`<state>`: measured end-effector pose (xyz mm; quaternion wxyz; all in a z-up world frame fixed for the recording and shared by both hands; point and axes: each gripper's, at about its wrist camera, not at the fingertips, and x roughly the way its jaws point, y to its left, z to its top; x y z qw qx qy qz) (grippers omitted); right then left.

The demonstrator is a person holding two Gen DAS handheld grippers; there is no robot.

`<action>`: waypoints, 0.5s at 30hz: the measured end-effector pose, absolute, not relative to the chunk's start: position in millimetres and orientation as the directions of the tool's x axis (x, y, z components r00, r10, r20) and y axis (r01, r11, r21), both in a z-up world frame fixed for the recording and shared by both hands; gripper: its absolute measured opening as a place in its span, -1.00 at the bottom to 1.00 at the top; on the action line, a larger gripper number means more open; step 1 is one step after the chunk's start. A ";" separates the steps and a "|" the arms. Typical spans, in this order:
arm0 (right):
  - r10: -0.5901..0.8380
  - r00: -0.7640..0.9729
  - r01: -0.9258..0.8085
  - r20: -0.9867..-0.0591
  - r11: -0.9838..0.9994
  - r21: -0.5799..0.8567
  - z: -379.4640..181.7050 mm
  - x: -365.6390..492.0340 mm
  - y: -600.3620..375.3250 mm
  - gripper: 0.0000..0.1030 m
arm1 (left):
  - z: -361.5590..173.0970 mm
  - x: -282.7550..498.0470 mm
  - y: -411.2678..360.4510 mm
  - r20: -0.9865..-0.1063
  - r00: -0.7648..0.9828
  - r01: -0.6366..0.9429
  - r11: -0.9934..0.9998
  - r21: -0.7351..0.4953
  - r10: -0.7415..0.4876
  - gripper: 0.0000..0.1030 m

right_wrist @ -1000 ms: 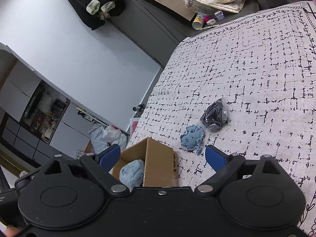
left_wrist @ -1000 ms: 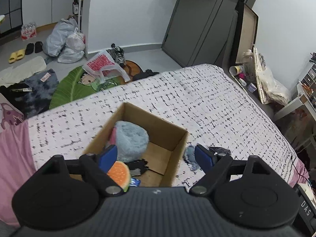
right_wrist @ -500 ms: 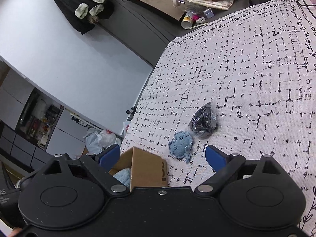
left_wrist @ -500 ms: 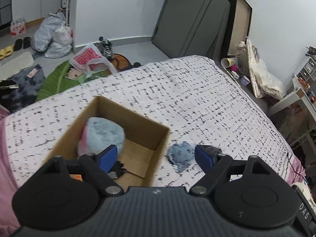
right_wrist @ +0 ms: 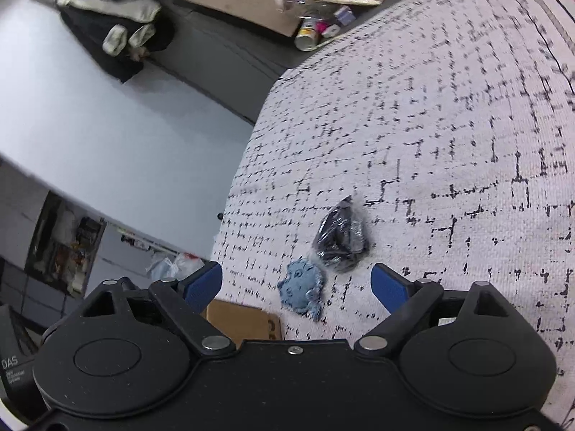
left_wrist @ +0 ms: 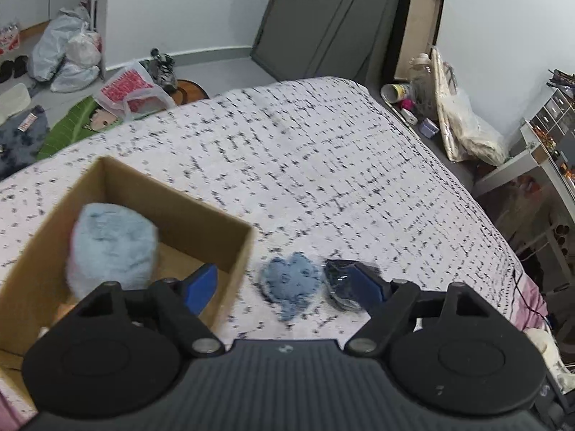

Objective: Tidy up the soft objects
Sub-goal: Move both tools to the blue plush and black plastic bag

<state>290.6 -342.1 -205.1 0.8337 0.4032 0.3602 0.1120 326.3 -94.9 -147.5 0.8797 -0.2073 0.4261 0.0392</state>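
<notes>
Two soft things lie on the bed (left_wrist: pixel 323 165) beside the box (left_wrist: pixel 233 251): blue plush (left_wrist: pixel 291 282), dark bundle (right_wrist: pixel 341 239). Both sit just ahead between each hand-held gripper's pads, left (left_wrist: pixel 287 285) and right (right_wrist: pixel 296 285), whose jaws are apart, narrowing, touching nothing.

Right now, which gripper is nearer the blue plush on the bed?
Hard to call; left looks slightly nearer. The left gripper frames the blue plush, jaws closing, not touching. The right gripper frames the plush too, also closing, apart.
</notes>
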 end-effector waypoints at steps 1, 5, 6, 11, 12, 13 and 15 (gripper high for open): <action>0.480 0.715 0.114 -0.508 0.637 0.763 -209.0 292.8 -344.2 0.69 | -148.5 328.8 -98.1 -0.768 0.631 -0.245 0.911 -0.333 -0.111 0.57; 0.497 0.715 0.133 -0.491 0.593 0.794 -220.8 299.7 -349.5 0.56 | -156.3 339.4 -112.9 -0.780 0.615 -0.239 0.914 -0.328 -0.119 0.51; 0.499 0.716 0.141 -0.488 0.581 0.802 -224.0 301.6 -351.0 0.52 | -159.7 342.9 -116.5 -0.786 0.607 -0.243 0.914 -0.325 -0.118 0.47; 0.498 0.719 0.181 -0.484 0.539 0.823 -239.9 307.8 -359.0 0.43 | -176.0 358.5 -126.5 -0.810 0.577 -0.279 0.909 -0.310 -0.100 0.37; 0.498 0.719 0.189 -0.485 0.532 0.826 -243.3 308.4 -359.9 0.41 | -180.6 362.1 -128.8 -0.818 0.568 -0.292 0.907 -0.304 -0.091 0.37; 0.498 0.717 0.195 -0.488 0.529 0.826 -246.7 309.8 -360.1 0.39 | -184.0 364.9 -130.3 -0.824 0.561 -0.303 0.907 -0.293 -0.079 0.37; 0.502 0.710 0.205 -0.493 0.522 0.828 -252.8 313.0 -359.3 0.34 | -187.0 370.0 -136.7 -0.820 0.571 -0.308 0.915 -0.260 -0.041 0.37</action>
